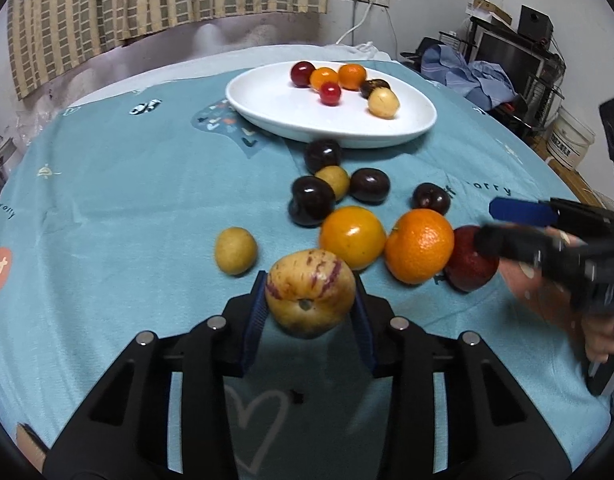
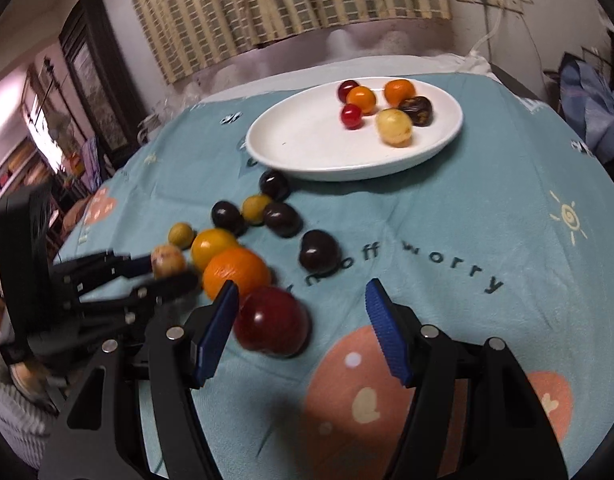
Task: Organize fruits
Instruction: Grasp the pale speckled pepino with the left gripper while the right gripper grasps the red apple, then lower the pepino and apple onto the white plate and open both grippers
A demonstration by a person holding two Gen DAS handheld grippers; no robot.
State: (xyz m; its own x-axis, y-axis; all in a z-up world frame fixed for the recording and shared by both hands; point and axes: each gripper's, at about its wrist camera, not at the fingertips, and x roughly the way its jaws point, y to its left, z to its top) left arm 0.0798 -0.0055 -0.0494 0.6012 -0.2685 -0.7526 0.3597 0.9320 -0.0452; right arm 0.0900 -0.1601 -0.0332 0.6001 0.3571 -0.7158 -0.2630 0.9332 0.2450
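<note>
My left gripper (image 1: 310, 300) is shut on a yellow fruit with purple streaks (image 1: 310, 294), its blue pads pressing both sides just above the cloth. The right wrist view shows the same gripper (image 2: 167, 272) on that fruit (image 2: 167, 261). My right gripper (image 2: 301, 285) is open around a dark red fruit (image 2: 273, 322), which lies close to the left finger; the pads do not press it. Behind it lie an orange (image 2: 237, 276), a yellow-orange fruit (image 2: 213, 246) and several dark plums. A white plate (image 1: 267, 120) at the back holds several small fruits.
A teal printed cloth (image 1: 127, 200) covers the round table. Small yellow-green fruits (image 1: 235, 250) lie among the plums (image 1: 369, 185). A person's hand (image 1: 547, 300) holds the right gripper (image 1: 495, 224). Curtain, cables and cluttered shelves stand behind the table.
</note>
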